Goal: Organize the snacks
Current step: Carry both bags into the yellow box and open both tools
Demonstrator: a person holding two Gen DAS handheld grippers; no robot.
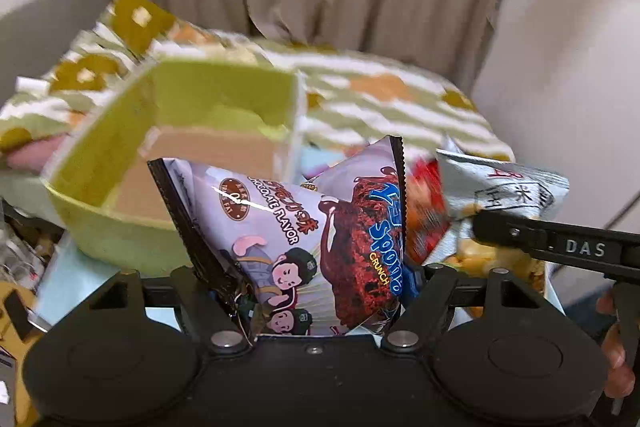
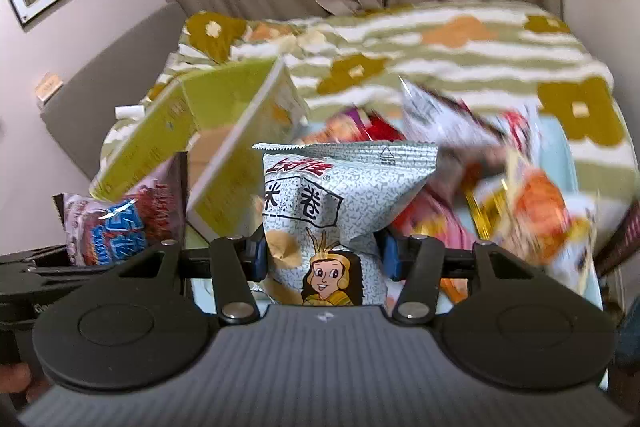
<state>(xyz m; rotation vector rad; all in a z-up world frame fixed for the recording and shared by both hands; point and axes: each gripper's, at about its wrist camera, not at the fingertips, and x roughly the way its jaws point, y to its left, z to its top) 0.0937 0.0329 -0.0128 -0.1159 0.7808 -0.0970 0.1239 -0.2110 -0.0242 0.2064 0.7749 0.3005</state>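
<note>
Behind us a flowered bedspread carries the empty green box and loose snack pile, so we've barely begun: left gripper clamps the chocolate bag, right gripper the grey bag.

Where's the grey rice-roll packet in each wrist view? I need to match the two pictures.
Left wrist view: grey rice-roll packet at right, above the right gripper's black finger.
Right wrist view: packet at centre, clamped by the right gripper.
Shared landmark: green box, left of the packet in both.
</note>
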